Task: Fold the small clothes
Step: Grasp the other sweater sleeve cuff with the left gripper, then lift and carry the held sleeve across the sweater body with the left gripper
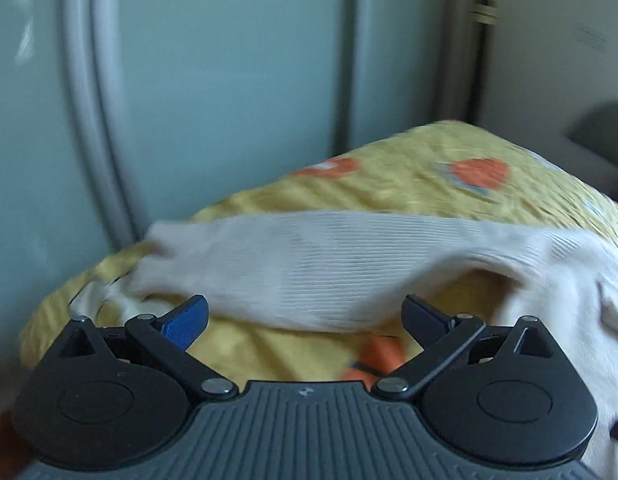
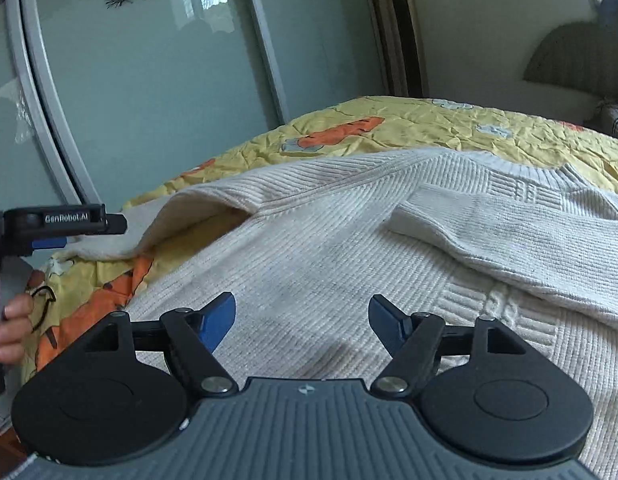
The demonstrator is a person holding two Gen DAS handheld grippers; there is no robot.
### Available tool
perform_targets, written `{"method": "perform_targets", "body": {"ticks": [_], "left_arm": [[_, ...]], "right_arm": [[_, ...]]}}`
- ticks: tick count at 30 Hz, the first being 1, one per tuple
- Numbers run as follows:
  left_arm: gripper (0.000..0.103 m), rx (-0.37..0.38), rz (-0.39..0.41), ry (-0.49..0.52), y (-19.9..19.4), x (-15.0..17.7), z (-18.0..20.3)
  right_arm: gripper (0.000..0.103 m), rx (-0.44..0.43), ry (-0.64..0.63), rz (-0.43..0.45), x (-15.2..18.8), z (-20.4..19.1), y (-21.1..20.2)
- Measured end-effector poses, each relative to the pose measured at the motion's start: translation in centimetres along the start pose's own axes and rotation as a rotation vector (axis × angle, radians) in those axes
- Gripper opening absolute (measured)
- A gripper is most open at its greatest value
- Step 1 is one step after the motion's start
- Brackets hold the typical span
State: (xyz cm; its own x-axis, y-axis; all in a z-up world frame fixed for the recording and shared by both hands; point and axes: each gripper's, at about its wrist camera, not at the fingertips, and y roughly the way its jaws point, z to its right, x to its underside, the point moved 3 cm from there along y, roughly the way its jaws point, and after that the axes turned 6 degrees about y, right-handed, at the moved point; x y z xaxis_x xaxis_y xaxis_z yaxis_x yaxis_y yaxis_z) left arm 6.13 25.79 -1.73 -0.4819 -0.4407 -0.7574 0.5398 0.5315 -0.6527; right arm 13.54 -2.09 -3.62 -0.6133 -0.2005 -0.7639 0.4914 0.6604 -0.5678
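Observation:
A cream ribbed knit sweater lies spread on a yellow quilt with orange carrot prints. Its right sleeve is folded across the chest. Its left sleeve stretches sideways in the left wrist view, slightly raised, blurred. My left gripper is open, its fingers just before the sleeve's near edge; it also shows at the left of the right wrist view. My right gripper is open and empty above the sweater's body.
Frosted glass sliding doors with grey frames stand behind the bed. A tall gold air conditioner stands in the corner. A dark headboard cushion sits at the far right. The person's hand holds the left gripper's handle.

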Motion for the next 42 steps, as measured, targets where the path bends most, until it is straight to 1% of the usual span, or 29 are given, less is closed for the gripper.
{"method": "perform_targets", "body": {"ticks": [2,4,6,7,10,12,15,16,18,19,21,23,24,25,26,27,28,29,30,33,35,38,40,42], "left_arm": [[0.102,0.025,-0.062,-0.121,1.3,0.0,-3.3],[0.102,0.099,-0.109,-0.233,2.8,0.1,-5.7],[0.102,0.175,-0.151,-0.333,3.9,0.3,-7.3],[0.102,0.216,-0.157,-0.389,4.3,0.6,-7.8],[0.102,0.298,-0.104,-0.469,4.7,0.6,-8.5],[0.102,0.367,-0.096,-0.531,5.5,0.7,-8.6],[0.102,0.442,-0.072,-0.612,6.3,1.1,-8.6],[0.102,0.454,-0.063,-0.636,6.7,1.1,-8.5],[0.101,0.453,-0.045,-0.669,7.4,0.9,-8.3],[0.096,0.442,-0.037,-0.690,7.8,0.6,-8.7],[0.092,0.422,-0.022,-0.730,8.6,0.2,-8.9],[0.084,0.404,-0.017,-0.751,9.4,-0.2,-9.0],[0.075,0.390,-0.028,-0.749,9.7,-0.5,-9.2],[0.054,0.390,-0.034,-0.738,10.0,-0.8,-9.1],[0.044,0.398,-0.049,-0.719,10.4,-1.2,-9.0],[0.030,0.402,-0.062,-0.707,10.7,-1.3,-8.8],[0.023,0.398,-0.075,-0.698,10.8,-1.4,-8.9],[0.018,0.388,-0.075,-0.679,10.7,-1.5,-8.8],[0.010,0.367,-0.067,-0.642,10.4,-1.7,-8.6],[0.009,0.297,-0.004,-0.494,9.2,-2.5,-7.4],[0.009,0.243,0.045,-0.389,8.3,-3.1,-6.0],[0.009,0.184,0.100,-0.271,7.0,-4.0,-3.8],[0.009,0.165,0.121,-0.228,6.7,-4.6,-2.7],[0.009,0.131,0.130,-0.186,6.5,-5.4,-1.7]], "right_arm": [[0.077,0.005,-0.017,-0.002,0.5,-0.4,-0.2],[0.078,0.022,-0.032,-0.001,1.0,-0.8,-0.5],[0.078,0.025,-0.043,0.000,1.4,-1.1,-0.8],[0.078,0.025,-0.043,0.001,1.6,-1.2,-1.0],[0.080,0.027,-0.028,0.010,1.8,-1.0,-1.4],[0.080,0.042,-0.007,0.011,2.0,-0.6,-1.5],[0.080,0.068,0.024,0.016,2.2,0.0,-1.6],[0.080,0.073,0.028,0.019,2.2,0.2,-1.7],[0.080,0.077,0.034,0.023,2.3,0.3,-1.8],[0.080,0.078,0.036,0.024,2.4,0.3,-1.9],[0.080,0.081,0.040,0.026,2.5,0.3,-2.0],[0.080,0.083,0.044,0.027,2.5,0.5,-2.1],[0.080,0.087,0.046,0.025,2.6,0.5,-2.1],[0.080,0.092,0.046,0.020,2.6,0.6,-2.0],[0.080,0.098,0.044,0.016,2.7,0.7,-2.0],[0.080,0.104,0.043,0.014,2.8,0.7,-1.9],[0.080,0.108,0.044,0.012,2.9,0.8,-1.9],[0.080,0.107,0.049,0.011,3.0,1.0,-1.9],[0.080,0.106,0.054,0.012,3.0,1.1,-2.0],[0.080,0.111,0.054,0.020,2.9,1.4,-2.2],[0.080,0.140,0.019,0.027,2.7,1.6,-2.6],[0.081,0.241,-0.070,0.053,2.5,1.9,-3.2],[0.085,0.323,-0.124,0.069,2.4,2.6,-3.6],[0.089,0.386,-0.149,0.073,2.5,3.7,-3.9]]}}
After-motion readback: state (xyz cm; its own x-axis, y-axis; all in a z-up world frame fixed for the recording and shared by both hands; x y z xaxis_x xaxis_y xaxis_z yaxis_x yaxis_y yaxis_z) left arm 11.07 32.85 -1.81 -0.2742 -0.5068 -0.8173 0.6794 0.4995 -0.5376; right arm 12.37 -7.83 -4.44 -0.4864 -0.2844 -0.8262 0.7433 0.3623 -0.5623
